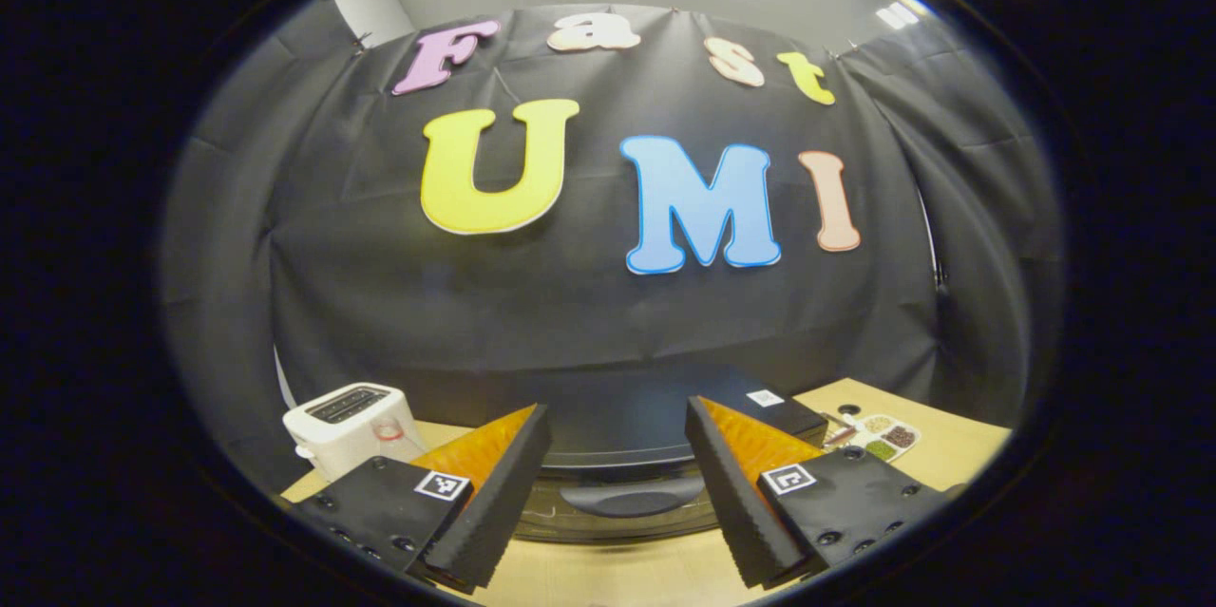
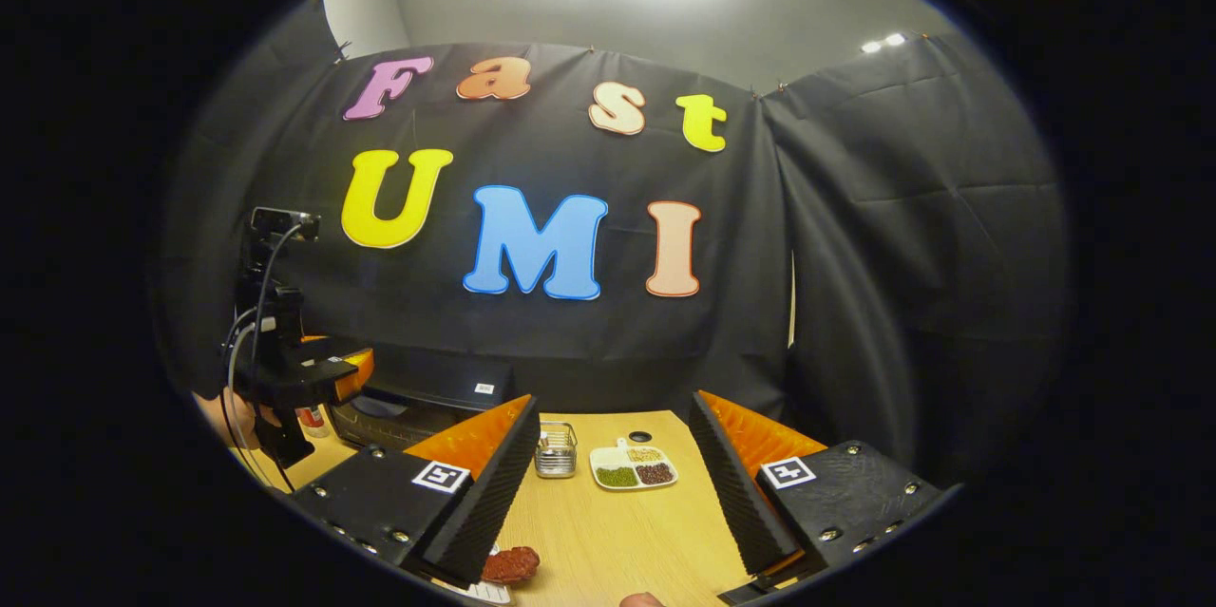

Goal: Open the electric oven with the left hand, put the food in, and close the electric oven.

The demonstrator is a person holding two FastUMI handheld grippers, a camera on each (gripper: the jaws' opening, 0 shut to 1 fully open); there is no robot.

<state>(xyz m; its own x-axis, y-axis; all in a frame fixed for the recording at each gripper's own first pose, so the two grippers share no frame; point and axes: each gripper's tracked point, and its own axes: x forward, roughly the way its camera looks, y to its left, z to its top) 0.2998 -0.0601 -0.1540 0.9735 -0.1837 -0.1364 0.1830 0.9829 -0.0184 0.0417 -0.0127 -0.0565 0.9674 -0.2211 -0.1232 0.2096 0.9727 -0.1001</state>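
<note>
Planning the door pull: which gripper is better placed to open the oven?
Left. The left gripper is open, its fingers either side of the oven door handle straight ahead. The right gripper points at bare table, the oven off to its left.

Your black electric oven (image 1: pixel 627 455) is sitting on the wooden table with its door shut, its dark handle facing you between your left fingers. Your food (image 2: pixel 510 565), a reddish-brown lump, is lying on the table close in front of your right fingers, well apart from the oven.
</note>
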